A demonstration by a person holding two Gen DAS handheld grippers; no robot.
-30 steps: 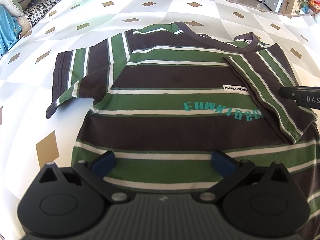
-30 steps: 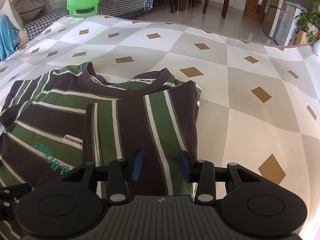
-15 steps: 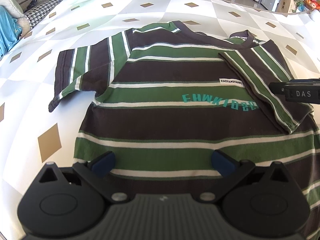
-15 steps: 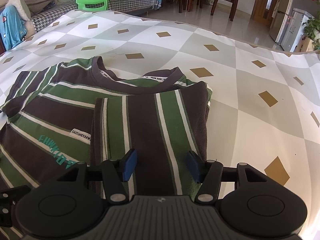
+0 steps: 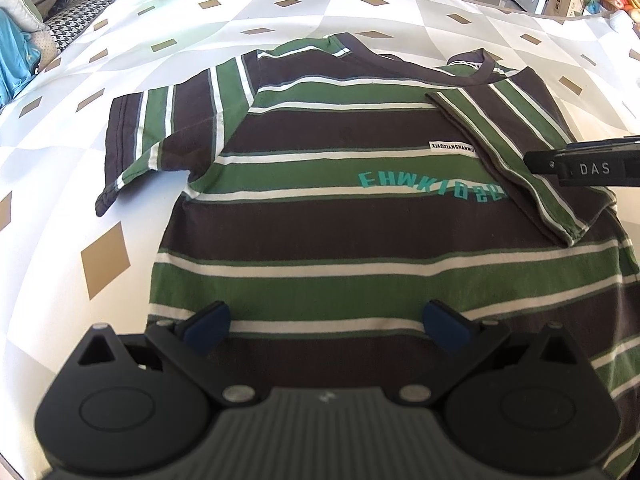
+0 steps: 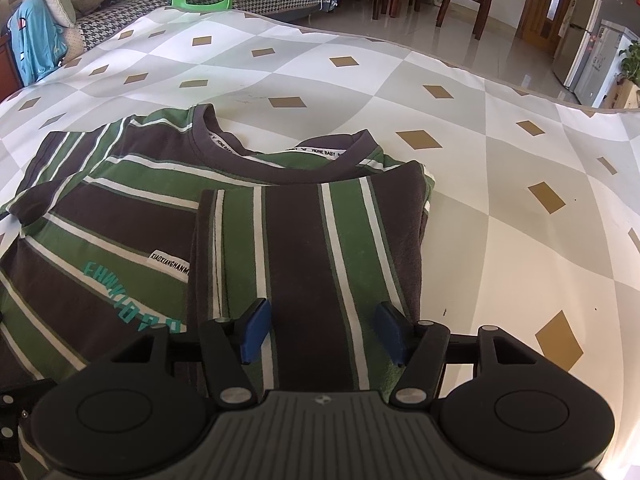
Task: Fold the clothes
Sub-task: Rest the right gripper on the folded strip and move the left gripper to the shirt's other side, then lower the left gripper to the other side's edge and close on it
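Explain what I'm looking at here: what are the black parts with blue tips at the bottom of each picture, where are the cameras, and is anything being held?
These are two handheld grippers, one in each of a person's hands, each with a fisheye camera looking forward along its fingers. The left gripper stands wide open above the lower part of a striped T-shirt. The right gripper hangs over the folded-in sleeve; its jaws have just been opening and now press on nothing. The shirt lies flat on a diamond-patterned sheet, with the other sleeve spread out, not yet folded. Nothing is held.
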